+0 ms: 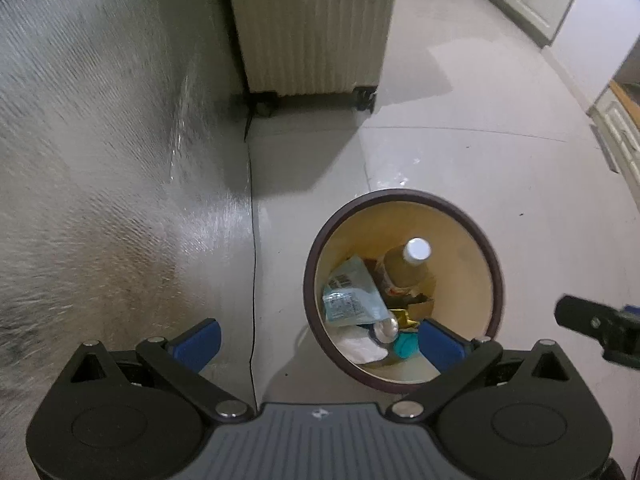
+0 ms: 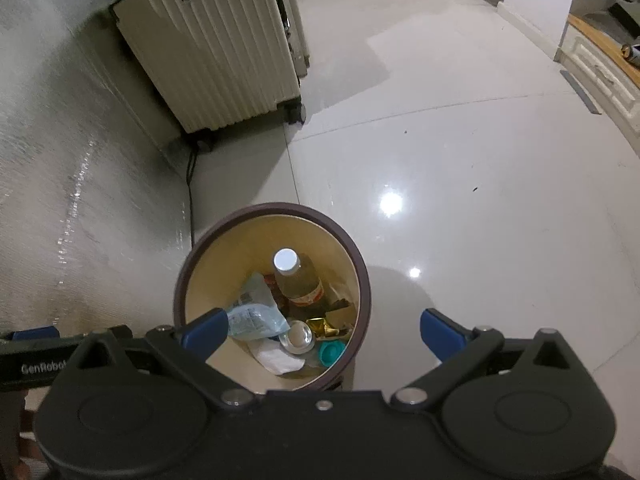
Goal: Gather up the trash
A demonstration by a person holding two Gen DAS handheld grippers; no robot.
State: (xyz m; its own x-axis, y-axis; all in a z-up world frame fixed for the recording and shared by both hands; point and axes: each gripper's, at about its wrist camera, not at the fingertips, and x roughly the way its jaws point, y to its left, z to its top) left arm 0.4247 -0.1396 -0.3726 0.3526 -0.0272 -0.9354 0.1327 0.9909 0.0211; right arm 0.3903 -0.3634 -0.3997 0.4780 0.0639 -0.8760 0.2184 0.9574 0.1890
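– So, from the left wrist, what sits ahead of the left claw [image 1: 320, 338]?

– Its blue-padded jaws stand wide with nothing between them. Just beyond its right finger stands the round bin with a dark brown rim and tan inner wall [image 1: 402, 291], upright on the glossy pale tiled floor [image 1: 500, 152]. Inside lie an amber plastic bottle with a white cap [image 1: 408, 266], a pale blue printed pouch [image 1: 352, 296] and a crumpled white tissue [image 1: 362, 347]. The pouch's print is too small to read.

– Why is the claw held above like that?

– Pointing steeply down over the mouth suits dropping trash in, I judge. Farther ahead a ribbed cream suitcase on black wheels [image 1: 312, 24] stands by the silvery textured wall covering [image 1: 100, 160].

– And the right wrist view?

– The right claw [image 2: 324, 330] is also spread wide and empty. The bin lies below its left finger; a teal round cap [image 2: 332, 352] and a gold foil wrapper [image 2: 320, 326] show inside too. At the left edge the other claw's body reads "GenRobot", cut off.

– Is the trash collected?

– It looks so; the floor nearby seems bare.
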